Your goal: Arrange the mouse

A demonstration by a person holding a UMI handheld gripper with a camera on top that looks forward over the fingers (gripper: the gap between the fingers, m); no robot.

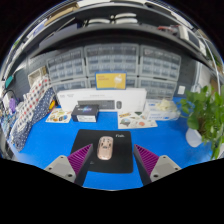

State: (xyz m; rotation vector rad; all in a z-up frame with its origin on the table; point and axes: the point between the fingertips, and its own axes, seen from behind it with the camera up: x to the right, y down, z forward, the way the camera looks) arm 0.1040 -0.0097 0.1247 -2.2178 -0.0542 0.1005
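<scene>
Blue tabletop (45, 140) fills most of what I see from here, and I read it from left to right. At the far left a patterned, colourful bundle (33, 105) leans along the table's edge, its print too small for me to make out. Next comes a small dark mat (58, 117), then one dark box (87, 112) standing in front of a long white box (100, 99); there is some marking on the white box, but I cannot read it. Behind them, on the wall of storage drawers (115, 68), hangs one yellow sign (111, 81), its lettering illegible to me. In the middle, one black mouse pad (120, 158) lies on the blue surface, with a small white mark near its far edge that I cannot decipher. The one mouse (105, 148), beige or gold in tone, sits on the left part of that pad, pointing away from me. My gripper (110, 160) is held level and low above the table, looking straight forward, and its jaws stand wide apart: the left pad (81, 160) and the right pad (149, 157) flank the mouse pad, with the mouse between them, nearer the left finger and touching neither. Beyond the pad lies a white printed sheet (136, 120), and at the far right stands one green potted plant (206, 113).
</scene>
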